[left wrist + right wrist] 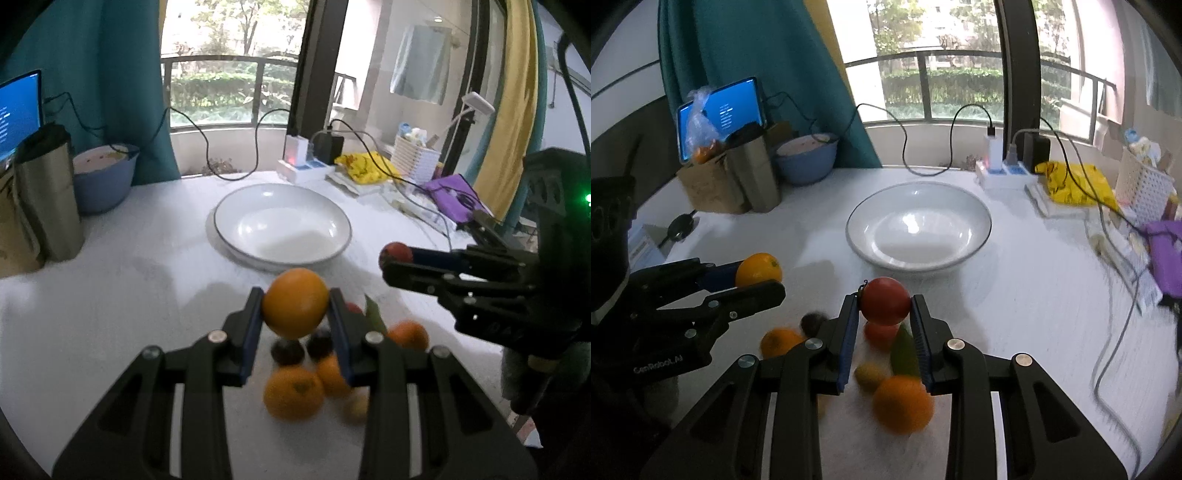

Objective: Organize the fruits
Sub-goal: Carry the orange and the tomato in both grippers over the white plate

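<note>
My left gripper [295,304] is shut on an orange [295,302] held above the table; the right wrist view shows that orange [759,268] at the left gripper's [757,275] tips. My right gripper [884,301] is shut on a red tomato [884,301], which the left wrist view shows as a red fruit [397,253] at the right gripper's [395,258] tips. Beneath both lies a blurred pile of fruit: oranges [293,393] [903,404], dark plums [288,350], a green one [904,350]. The white bowl [229,206] [975,243] stands beyond, with nothing in it.
A steel canister [48,195], a blue basin [103,177] and a laptop screen [720,110] stand at the back left. A power strip with cables [1001,173], a yellow bag [1071,184], a white basket [1145,184] and purple cloth [1167,254] crowd the right.
</note>
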`<state>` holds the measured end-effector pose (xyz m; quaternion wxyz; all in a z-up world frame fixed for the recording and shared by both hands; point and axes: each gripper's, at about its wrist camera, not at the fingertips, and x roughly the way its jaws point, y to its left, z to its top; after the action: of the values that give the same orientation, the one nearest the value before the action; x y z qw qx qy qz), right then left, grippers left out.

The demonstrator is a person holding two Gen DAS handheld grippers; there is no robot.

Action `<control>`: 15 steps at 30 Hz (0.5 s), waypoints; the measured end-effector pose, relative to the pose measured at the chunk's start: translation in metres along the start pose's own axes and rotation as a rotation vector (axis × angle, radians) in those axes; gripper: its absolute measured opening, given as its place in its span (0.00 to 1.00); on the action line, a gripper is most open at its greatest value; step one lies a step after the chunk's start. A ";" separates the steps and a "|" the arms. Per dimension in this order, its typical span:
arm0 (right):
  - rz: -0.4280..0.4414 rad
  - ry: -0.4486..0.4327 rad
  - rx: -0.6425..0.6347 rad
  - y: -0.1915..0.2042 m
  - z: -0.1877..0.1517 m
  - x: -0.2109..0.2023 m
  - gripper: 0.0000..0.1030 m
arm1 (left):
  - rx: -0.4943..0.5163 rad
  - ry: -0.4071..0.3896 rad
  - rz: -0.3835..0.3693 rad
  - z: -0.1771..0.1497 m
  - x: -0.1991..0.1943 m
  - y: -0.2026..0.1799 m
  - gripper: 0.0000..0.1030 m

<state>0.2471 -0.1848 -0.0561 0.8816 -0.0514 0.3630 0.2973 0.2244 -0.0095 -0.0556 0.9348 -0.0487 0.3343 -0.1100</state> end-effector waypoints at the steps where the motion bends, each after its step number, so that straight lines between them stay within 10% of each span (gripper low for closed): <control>1: -0.002 -0.003 -0.003 -0.002 0.004 0.003 0.30 | 0.002 -0.002 0.001 0.004 0.004 0.001 0.35; 15: -0.020 -0.025 -0.050 -0.041 0.064 0.065 0.30 | -0.018 -0.002 -0.024 0.062 0.076 0.019 0.35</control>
<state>0.3454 -0.1671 -0.0575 0.8874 -0.0732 0.3441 0.2980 0.3243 -0.0078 -0.0582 0.9333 -0.0611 0.3335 -0.1180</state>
